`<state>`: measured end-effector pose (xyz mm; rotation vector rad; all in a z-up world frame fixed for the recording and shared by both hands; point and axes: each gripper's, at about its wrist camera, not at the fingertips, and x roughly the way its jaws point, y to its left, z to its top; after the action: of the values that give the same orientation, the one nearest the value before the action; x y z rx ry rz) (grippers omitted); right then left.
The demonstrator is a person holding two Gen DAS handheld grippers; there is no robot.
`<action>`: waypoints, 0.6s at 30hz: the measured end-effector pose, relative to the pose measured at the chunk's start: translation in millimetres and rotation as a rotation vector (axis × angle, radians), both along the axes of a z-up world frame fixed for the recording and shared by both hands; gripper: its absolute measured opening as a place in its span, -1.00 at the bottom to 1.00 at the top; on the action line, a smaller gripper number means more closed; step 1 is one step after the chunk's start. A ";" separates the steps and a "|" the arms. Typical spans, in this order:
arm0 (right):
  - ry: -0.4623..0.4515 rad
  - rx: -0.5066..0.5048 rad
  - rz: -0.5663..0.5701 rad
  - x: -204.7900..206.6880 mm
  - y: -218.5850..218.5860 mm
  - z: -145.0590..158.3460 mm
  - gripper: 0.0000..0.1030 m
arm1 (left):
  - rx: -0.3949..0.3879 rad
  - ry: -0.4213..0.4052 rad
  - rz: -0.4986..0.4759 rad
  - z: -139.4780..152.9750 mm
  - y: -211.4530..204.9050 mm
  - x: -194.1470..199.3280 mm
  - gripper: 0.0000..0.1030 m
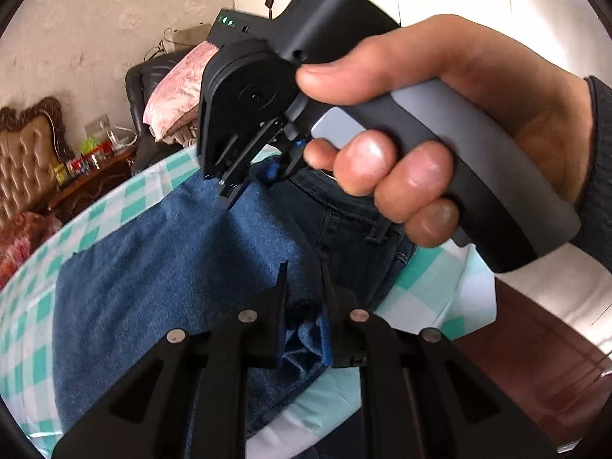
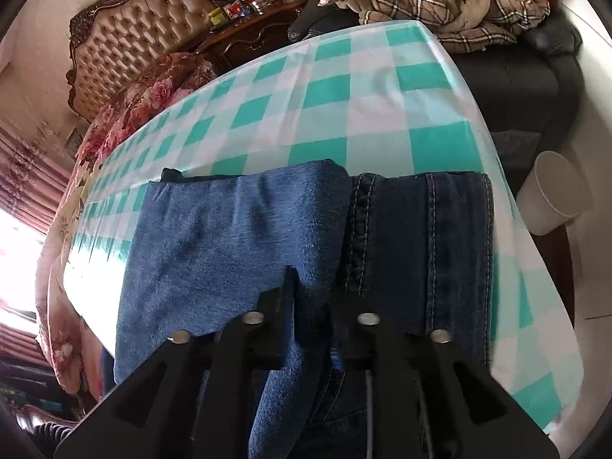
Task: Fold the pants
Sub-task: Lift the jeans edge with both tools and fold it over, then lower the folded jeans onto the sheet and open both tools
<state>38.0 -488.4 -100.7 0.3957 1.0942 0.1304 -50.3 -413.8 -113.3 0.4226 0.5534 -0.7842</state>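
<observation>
**Both grippers pinching denim at the near edge of the table**

Pants (image 2: 237,237): blue jeans lying on the checked tablecloth (image 2: 344,114), spread from the near edge toward the middle of the table. Lighter, fuzzy inner side faces up on one half; darker outer denim with stitched seams lies just beside it, the two touching along a line.

Left gripper (image 1: 304,294): fingers narrow, clamped on a bunched fold of the lighter denim at the near edge; cloth visible between the blue pads.

Right gripper (image 1: 248,183): seen from the left wrist view, held in the person's right hand (image 1: 440,145); tips closed down on the jeans near the dark waistband. Right wrist view shows denim filling the narrow gap between its fingers.

Surroundings: paper cup (image 2: 554,195) beyond the table's right edge; tufted headboard (image 2: 141,34) past the far corner.
</observation>
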 end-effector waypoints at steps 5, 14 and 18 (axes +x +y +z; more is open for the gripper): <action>-0.028 0.005 0.041 1.4 0.9 7.1 -0.81 | 0.077 -0.098 0.001 -4.9 -10.7 -9.3 -0.73; -0.131 0.002 0.035 -17.5 -47.3 42.9 -0.86 | 0.103 -0.269 -0.031 18.2 -71.9 -34.0 -0.73; -0.083 -0.015 0.020 -14.9 -61.5 1.8 -0.85 | 0.170 -0.221 -0.066 -14.1 -101.9 -32.1 -0.73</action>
<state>23.1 -549.9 -98.9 0.3629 1.0167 0.1550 -82.4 -515.7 -127.4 0.6783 0.4021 -0.7448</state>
